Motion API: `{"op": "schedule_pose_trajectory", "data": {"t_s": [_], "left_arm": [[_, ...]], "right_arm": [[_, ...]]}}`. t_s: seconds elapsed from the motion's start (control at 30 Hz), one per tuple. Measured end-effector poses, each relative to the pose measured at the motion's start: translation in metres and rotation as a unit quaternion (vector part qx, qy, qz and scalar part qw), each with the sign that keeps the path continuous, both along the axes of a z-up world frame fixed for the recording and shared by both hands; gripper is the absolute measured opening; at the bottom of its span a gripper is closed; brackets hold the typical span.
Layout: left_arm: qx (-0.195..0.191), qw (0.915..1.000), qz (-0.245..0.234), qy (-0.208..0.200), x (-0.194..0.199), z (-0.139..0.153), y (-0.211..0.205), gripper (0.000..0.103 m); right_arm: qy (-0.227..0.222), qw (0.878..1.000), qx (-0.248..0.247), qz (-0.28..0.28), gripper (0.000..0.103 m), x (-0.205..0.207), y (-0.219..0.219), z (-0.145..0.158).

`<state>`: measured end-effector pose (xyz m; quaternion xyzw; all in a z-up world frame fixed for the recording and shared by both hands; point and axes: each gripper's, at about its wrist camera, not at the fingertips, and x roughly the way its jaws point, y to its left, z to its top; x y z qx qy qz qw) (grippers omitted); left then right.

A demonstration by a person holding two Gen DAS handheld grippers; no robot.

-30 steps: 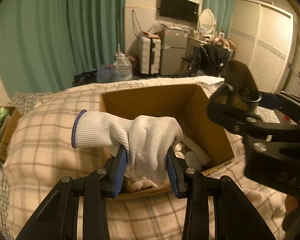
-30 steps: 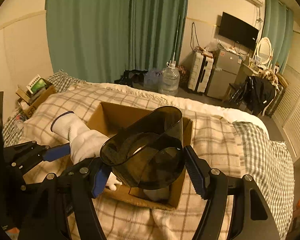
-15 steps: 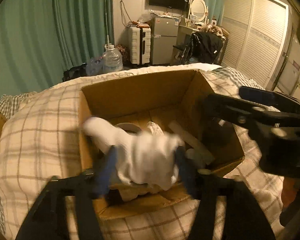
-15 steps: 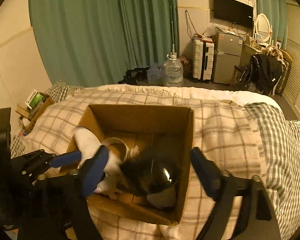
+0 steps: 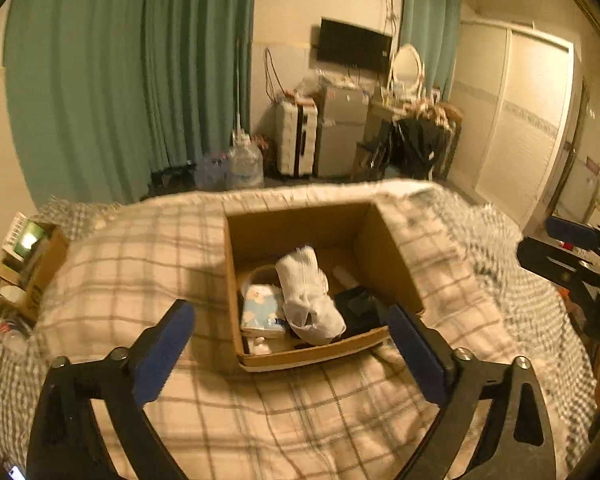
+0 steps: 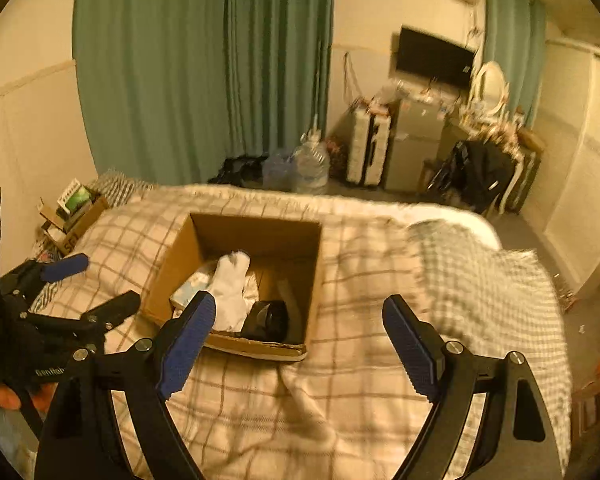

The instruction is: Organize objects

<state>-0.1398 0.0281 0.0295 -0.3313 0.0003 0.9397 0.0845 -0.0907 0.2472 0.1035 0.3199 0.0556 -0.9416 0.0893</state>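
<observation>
Beyond left gripper point(image 5: 288, 340) (spread wide), boxed glove point(image 5: 306, 294).

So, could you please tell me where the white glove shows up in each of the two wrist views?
Left wrist view: the white glove lies in the cardboard box, centre of the picture, between a blue-and-white packet and a dark object.
Right wrist view: the glove lies in the box, left of centre.
Shared landmark: the television on the far wall.

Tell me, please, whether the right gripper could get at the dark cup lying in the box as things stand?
Probably yes: the right gripper is open and empty, the cardboard box is open-topped, and the dark cup lies uncovered beside the white glove.
</observation>
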Motion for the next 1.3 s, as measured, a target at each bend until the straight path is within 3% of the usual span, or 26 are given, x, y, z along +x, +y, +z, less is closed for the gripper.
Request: {"op": "schedule_pose_trajectory", "data": {"t_s": [0.17, 0.23, 0.33, 0.5, 0.7, 0.97, 1.1, 1.3], "left_arm": [[-0.001, 0.9989, -0.005, 0.047, 0.035, 0.044, -0.01, 0.103], [-0.002, 0.998, -0.014, 0.061, 0.045, 0.055, -0.013, 0.103], [-0.006, 0.9962, -0.006, 0.087, 0.063, 0.063, -0.019, 0.103], [0.002, 0.9911, 0.027, 0.131, 0.085, 0.068, -0.025, 0.103], [0.033, 0.9841, 0.061, 0.163, 0.099, 0.043, -0.029, 0.103], [-0.013, 0.9888, 0.054, 0.139, 0.093, -0.011, -0.021, 0.103], [-0.002, 0.9914, 0.056, 0.118, 0.089, -0.026, -0.023, 0.103], [0.011, 0.991, 0.058, 0.12, 0.093, -0.023, -0.022, 0.103]], "right_arm": [[0.041, 0.999, 0.011, 0.002, 0.092, 0.04, -0.006, 0.039], [0.069, 0.997, 0.029, -0.01, 0.1, 0.052, -0.006, 0.049], [0.096, 0.994, 0.026, -0.038, 0.103, 0.064, -0.004, 0.052], [0.101, 0.994, -0.017, -0.033, 0.102, 0.068, -0.006, 0.044], [0.123, 0.992, -0.007, -0.037, 0.103, 0.073, -0.005, 0.014], [0.1, 0.993, -0.048, -0.034, 0.103, 0.061, 0.005, -0.043], [0.095, 0.994, -0.041, -0.041, 0.103, 0.056, 0.003, -0.057], [0.107, 0.993, -0.034, -0.044, 0.103, 0.06, 0.001, -0.056]]}}
